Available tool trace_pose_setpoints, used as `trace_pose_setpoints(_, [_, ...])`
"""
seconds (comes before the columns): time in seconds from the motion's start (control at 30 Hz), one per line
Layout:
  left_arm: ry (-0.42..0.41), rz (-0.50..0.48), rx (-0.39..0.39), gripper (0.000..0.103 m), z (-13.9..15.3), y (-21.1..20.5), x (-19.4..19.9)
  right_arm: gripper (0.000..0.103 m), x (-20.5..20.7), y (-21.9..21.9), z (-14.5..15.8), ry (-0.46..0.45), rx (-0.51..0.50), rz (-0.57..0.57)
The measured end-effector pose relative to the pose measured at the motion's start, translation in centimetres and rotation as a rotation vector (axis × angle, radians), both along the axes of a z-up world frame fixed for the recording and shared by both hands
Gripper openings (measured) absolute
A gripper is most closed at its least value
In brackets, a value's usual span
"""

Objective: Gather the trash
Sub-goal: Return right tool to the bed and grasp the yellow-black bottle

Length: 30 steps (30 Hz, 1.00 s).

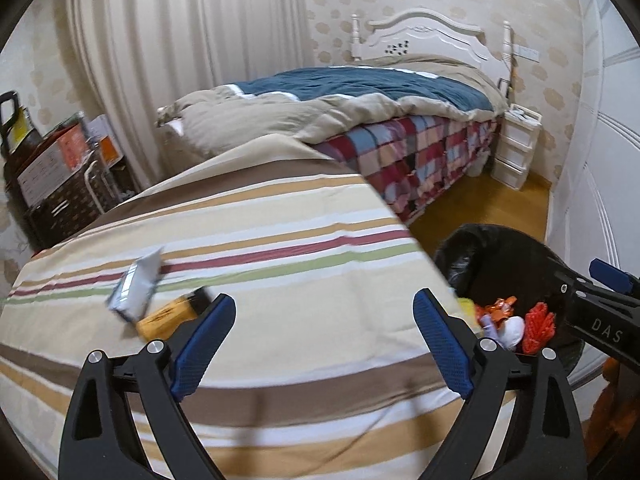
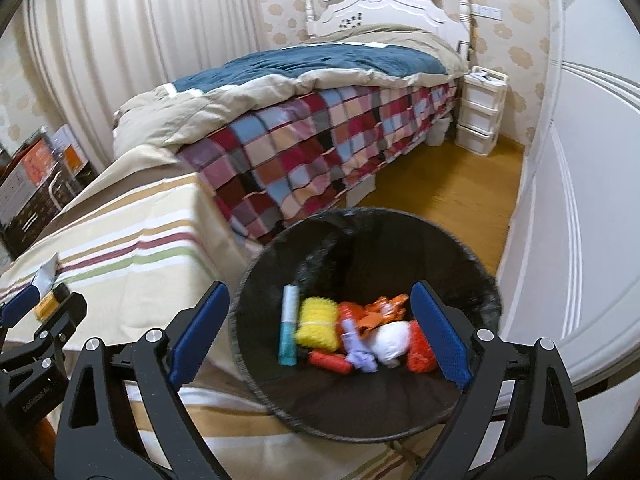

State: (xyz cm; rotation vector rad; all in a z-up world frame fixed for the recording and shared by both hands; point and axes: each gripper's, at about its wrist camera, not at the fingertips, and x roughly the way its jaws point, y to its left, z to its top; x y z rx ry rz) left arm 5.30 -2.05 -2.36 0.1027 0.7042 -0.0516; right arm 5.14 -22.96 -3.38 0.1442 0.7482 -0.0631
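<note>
The black bin (image 2: 360,400) is standing just beside the striped cloth (image 1: 280,240), at its right edge, probably so that trash is being moved only a short way. Several colourful pieces are lying inside it already. The right gripper (image 2: 320,336) is being held over the bin, fingers spread wide and empty. The left gripper (image 1: 324,344) is being held wide open and empty too, over the cloth, near a grey packet (image 1: 134,288) and a yellow item (image 1: 164,318), which seem to be the remaining trash.
</note>
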Motion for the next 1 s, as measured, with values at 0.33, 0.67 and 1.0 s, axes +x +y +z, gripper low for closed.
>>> trace_pose_setpoints(0.33, [-0.002,0.178,0.019,0.090,-0.4,9.4,-3.1,0.090,-0.4,9.0,0.1,0.025,0.010,0.170])
trace_pose_setpoints(0.67, [0.045,0.380,0.030,0.090,-1.9,19.6,-5.9,0.090,0.2,20.0,-1.0,0.079,0.020,0.348])
trace_pose_setpoints(1.0, [0.045,0.453,-0.005,0.090,-2.0,24.4,-7.4,0.090,2.2,26.1,-0.8,0.089,0.058,0.342])
